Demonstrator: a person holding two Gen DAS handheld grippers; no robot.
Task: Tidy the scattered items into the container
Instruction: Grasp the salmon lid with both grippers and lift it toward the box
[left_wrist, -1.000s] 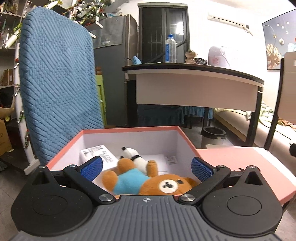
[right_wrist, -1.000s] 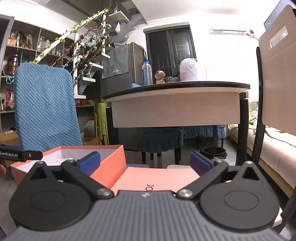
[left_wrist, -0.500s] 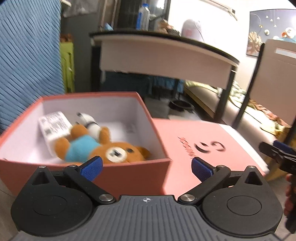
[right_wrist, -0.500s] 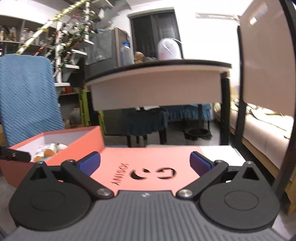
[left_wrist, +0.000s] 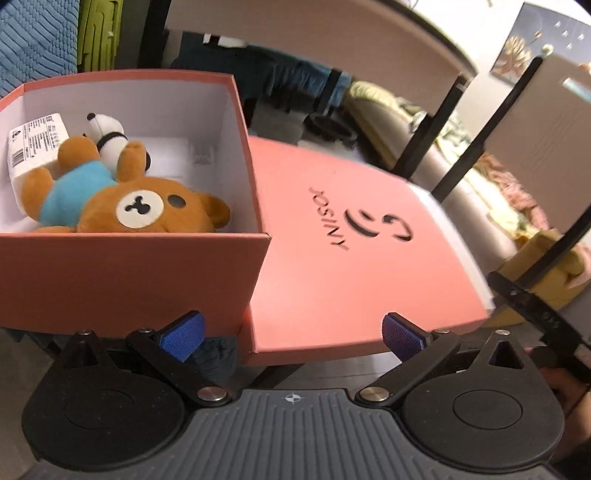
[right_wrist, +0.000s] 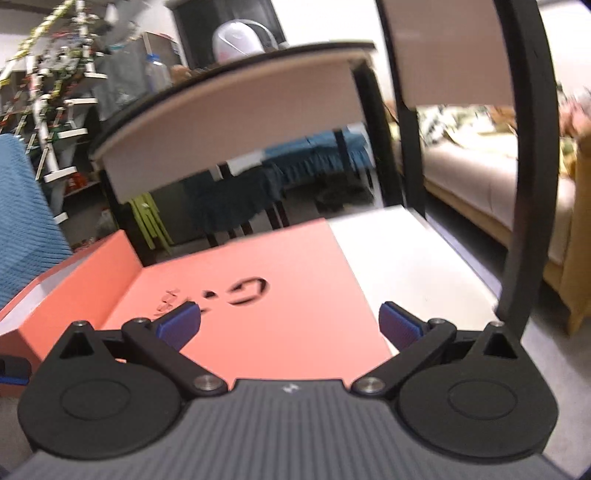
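On my left, the salmon cardboard box (left_wrist: 129, 273) sits open with white inner walls, and inside lie a fuzzy brown teddy bear (left_wrist: 122, 205) in a blue shirt, a small black-and-white plush (left_wrist: 107, 134) and a labelled white packet (left_wrist: 33, 147). Just right of it, touching, the flat matching lid (left_wrist: 354, 258) lies with cut-out lettering. My left gripper (left_wrist: 291, 332) and right gripper (right_wrist: 290, 325) both hang spread wide, pinching nothing, blue ribbed pads (right_wrist: 399, 326) over the lid.
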